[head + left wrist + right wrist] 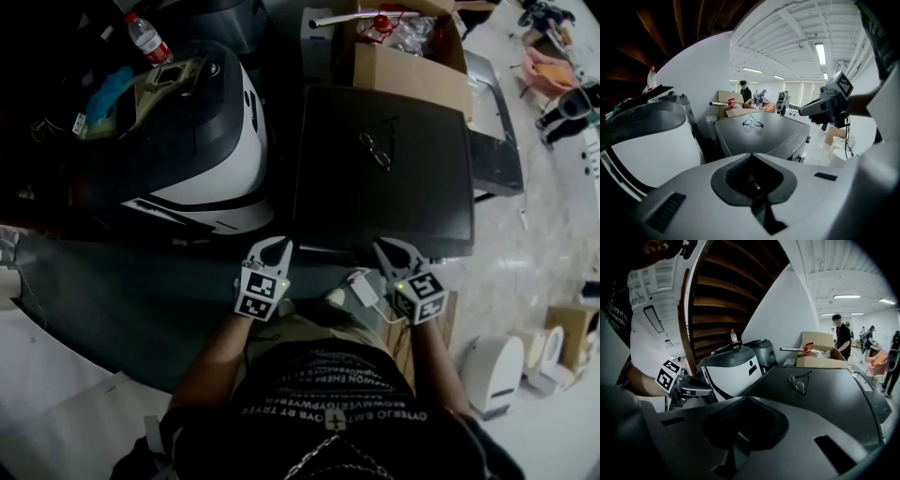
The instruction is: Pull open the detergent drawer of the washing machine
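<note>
Glasses (377,148): 1 o'clock in the head view, lying flat on a dark surface.
Cardboard box (412,70): 1 o'clock, farther out, open, with red and clear items inside.
Water bottle (148,39): 11 o'clock, clear with a red cap.
White-and-grey appliance (202,141): 10 o'clock, bulky with a rounded shell.
White charger (363,289): 5 o'clock, near the centre.
Small white appliance (495,373): 4 o'clock, on the pale floor.
People (843,338): 3 o'clock in the right gripper view, standing far back.

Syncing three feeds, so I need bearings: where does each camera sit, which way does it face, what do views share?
Head view: on the person's head, steeply down onto the washing machine; both forearms, left gripper, right gripper show.
Left gripper view: on that gripper, along its shut jaws toward the machine; right gripper at right.
Right gripper view: likewise along its shut jaws; left gripper at left.
Shared: eyeglasses on the machine's top.
</note>
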A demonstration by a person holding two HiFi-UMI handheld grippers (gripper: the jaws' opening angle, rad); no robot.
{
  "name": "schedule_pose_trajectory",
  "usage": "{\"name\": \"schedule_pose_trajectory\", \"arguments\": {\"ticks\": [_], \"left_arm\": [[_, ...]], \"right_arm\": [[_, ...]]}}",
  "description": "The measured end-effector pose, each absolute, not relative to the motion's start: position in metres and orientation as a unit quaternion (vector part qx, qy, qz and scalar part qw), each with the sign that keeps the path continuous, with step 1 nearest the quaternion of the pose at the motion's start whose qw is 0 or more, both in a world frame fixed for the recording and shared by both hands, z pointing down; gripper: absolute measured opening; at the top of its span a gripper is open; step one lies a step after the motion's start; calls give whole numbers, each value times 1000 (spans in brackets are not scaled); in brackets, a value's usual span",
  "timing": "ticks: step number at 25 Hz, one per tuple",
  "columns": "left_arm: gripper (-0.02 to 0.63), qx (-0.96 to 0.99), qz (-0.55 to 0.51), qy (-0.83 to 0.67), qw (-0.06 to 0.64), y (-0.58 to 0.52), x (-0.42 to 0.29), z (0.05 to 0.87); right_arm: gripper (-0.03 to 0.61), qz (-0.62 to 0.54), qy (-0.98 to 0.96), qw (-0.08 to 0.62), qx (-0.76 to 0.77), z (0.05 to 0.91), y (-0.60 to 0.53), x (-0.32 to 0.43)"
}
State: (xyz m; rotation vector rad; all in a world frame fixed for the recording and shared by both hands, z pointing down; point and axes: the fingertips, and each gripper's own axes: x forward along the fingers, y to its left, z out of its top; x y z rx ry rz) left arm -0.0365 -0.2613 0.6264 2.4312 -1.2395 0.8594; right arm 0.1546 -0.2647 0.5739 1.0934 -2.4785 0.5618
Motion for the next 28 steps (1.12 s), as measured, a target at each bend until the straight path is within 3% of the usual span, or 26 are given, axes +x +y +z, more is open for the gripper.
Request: {"name": "schedule_pose_trajectory", "arguments": {"ticks": [20, 24, 28], "left_arm": [[8, 831, 374, -370, 180, -244, -25, 719], [77, 834, 402, -327, 188, -234, -21, 734], [98, 831, 425, -311, 181, -237, -23, 747]], "right_arm": [[3, 242, -875, 293, 301, 694, -225, 153], [5, 248, -869, 319, 285, 710, -217, 149], [16, 249, -861, 346, 278, 725, -218, 146]]}}
